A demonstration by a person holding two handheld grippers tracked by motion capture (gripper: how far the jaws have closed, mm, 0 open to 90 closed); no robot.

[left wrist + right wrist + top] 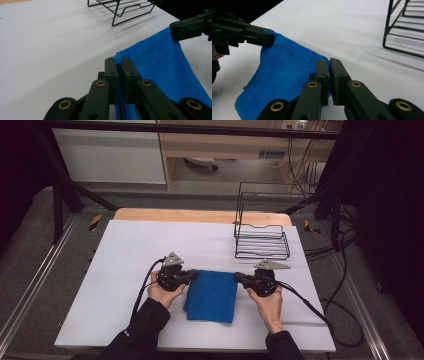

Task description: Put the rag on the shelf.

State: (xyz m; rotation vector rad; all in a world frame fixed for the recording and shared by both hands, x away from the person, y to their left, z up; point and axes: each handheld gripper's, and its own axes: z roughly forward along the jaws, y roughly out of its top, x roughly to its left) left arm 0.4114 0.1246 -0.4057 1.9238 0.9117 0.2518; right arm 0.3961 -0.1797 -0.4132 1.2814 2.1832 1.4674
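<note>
Both forearms, in black sleeves, come in from the bottom edge of the high view and spread a little apart. The left hand (161,292) holds the left gripper (195,276) with the palm up under its body. This gripper points toward the right one. The right hand (270,306) holds the right gripper (238,278) in the same way, pointing back to the left. The two tips face each other, apart. Each gripper lies about level, with its grey plate on top. On both, the jaws are pressed together on a corner of the cloth (212,295).
</note>
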